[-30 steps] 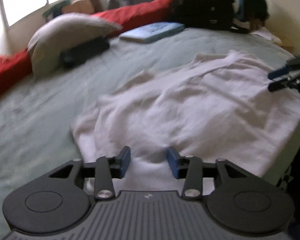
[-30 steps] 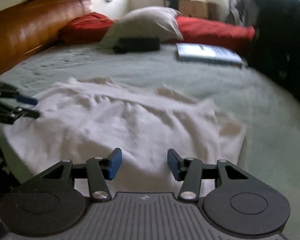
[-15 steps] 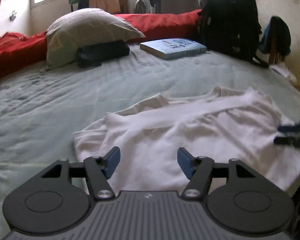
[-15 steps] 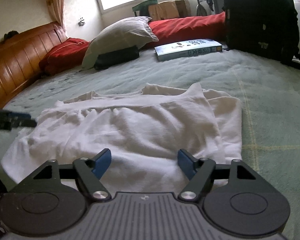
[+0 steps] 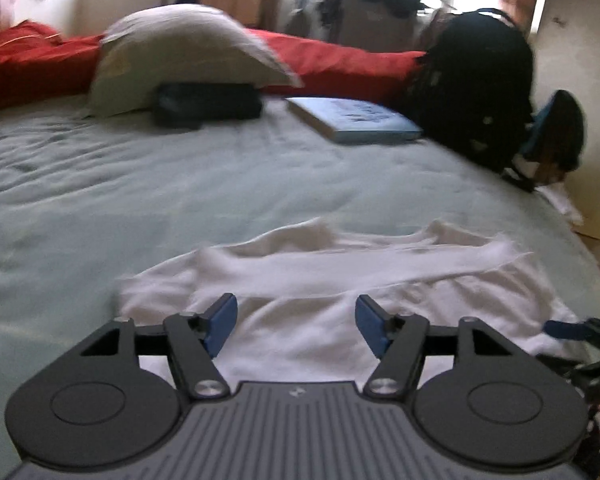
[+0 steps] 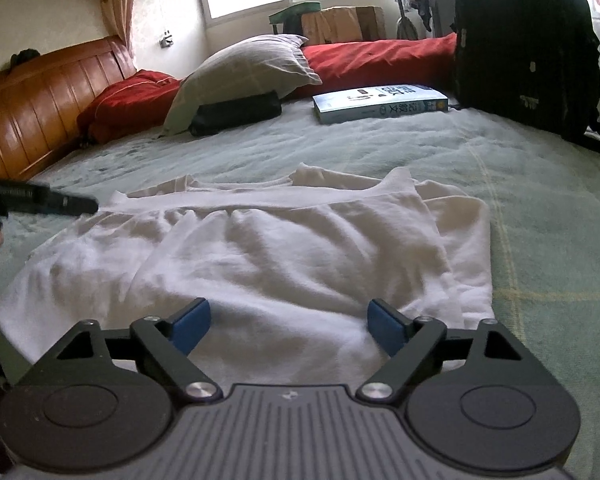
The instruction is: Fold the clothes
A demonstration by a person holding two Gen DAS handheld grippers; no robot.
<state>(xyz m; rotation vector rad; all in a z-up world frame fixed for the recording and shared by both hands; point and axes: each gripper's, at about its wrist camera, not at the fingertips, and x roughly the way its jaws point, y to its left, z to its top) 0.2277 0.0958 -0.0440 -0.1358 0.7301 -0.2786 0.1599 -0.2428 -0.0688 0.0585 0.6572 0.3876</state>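
Bed (image 6: 400, 152) w/ pale green cover fills both views; wooden headboard (image 6: 32, 92) at far left in right wrist view. Red bedding (image 6: 380, 56) runs along far edge under window, grey-white pillow (image 6: 248, 68) leaning on it, tilted. Black backpack (image 6: 524, 40) upright at far right of bed, near the book. White garment (image 6: 260, 248) lies spread on the cover at the near edge, wrinkled, one side folded over so a doubled layer shows along its right; long band of fabric crosses its far part. In left wrist view same garment (image 5: 332, 304) sits low centre-right, blurred. Blue-white book (image 6: 380, 102) flat on cover, betw. backpack and black pouch (image 6: 236, 112); pouch tucked just under the pillow's lower edge. Left gripper (image 5: 296, 324) over near left part of garment, blue pads wide apart, nothing betw. them. Right gripper (image 6: 286, 326) over near middle of garment, pads likewise spread, gripping nothing. Each tool's tip shows at edge of other's view. Contact w/ fabric: can't tell.
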